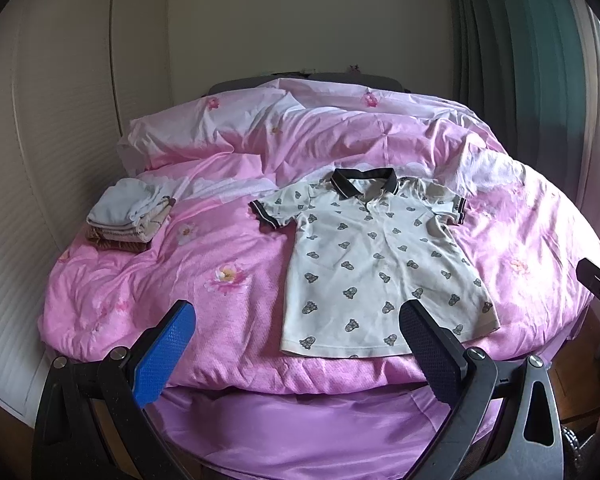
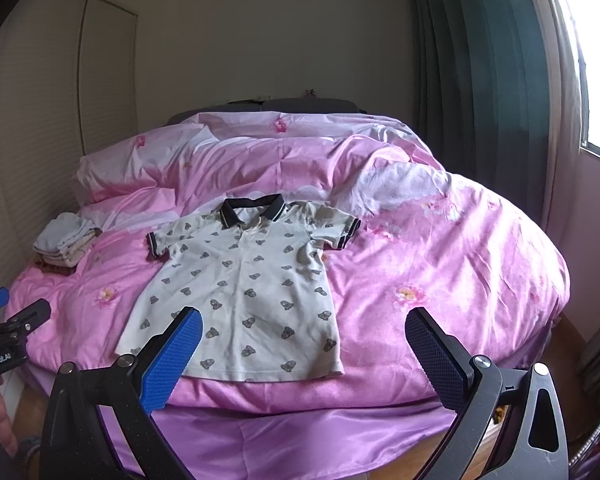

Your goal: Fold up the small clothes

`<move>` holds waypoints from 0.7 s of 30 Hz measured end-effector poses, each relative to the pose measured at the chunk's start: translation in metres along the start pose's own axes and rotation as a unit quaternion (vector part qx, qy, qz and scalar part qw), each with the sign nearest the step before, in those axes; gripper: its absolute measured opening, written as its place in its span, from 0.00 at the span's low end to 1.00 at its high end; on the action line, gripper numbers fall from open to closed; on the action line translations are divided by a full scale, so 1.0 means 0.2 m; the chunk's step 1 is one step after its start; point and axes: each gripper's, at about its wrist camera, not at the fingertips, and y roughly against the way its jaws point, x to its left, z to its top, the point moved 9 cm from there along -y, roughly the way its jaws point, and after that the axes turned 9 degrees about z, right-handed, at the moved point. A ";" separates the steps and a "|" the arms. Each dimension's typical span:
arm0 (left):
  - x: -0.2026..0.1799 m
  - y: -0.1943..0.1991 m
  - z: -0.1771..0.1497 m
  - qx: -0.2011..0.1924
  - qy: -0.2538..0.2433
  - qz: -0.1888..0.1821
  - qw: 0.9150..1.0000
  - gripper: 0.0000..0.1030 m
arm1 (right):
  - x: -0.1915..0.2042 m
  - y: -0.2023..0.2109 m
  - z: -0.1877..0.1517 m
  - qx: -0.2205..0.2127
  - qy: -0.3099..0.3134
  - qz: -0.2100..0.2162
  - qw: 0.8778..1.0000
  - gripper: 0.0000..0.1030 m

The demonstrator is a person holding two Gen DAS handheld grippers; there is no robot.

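A small white polo shirt (image 1: 376,264) with grey bear prints and a dark collar lies flat, face up, on the pink duvet, its hem toward me. It also shows in the right wrist view (image 2: 244,288). My left gripper (image 1: 296,312) is open and empty, held above the bed's near edge in front of the shirt's hem. My right gripper (image 2: 304,320) is open and empty, in front of the shirt's right hem corner. A stack of folded clothes (image 1: 130,216) sits at the left of the bed; it also shows in the right wrist view (image 2: 66,240).
The pink flowered duvet (image 1: 204,280) covers the whole bed and is rumpled toward the headboard. A white wardrobe (image 1: 60,120) stands along the left. Dark green curtains (image 2: 480,92) and a window are at the right. Wooden floor shows below the bed.
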 end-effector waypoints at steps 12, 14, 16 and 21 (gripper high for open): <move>-0.03 0.02 0.07 0.010 -0.002 0.003 1.000 1.00 | 0.02 0.02 0.04 0.002 -0.001 0.002 1.000 0.99; -0.03 0.02 0.07 0.011 -0.002 0.002 1.000 1.00 | -0.02 0.03 0.04 0.003 -0.001 0.003 1.000 0.99; -0.03 0.02 0.06 0.009 -0.001 0.003 1.000 1.00 | -0.01 0.03 0.05 0.005 -0.002 0.003 1.000 0.99; -0.03 0.03 0.08 0.010 -0.004 0.005 1.000 1.00 | -0.02 0.02 0.05 0.003 -0.004 0.005 1.000 0.99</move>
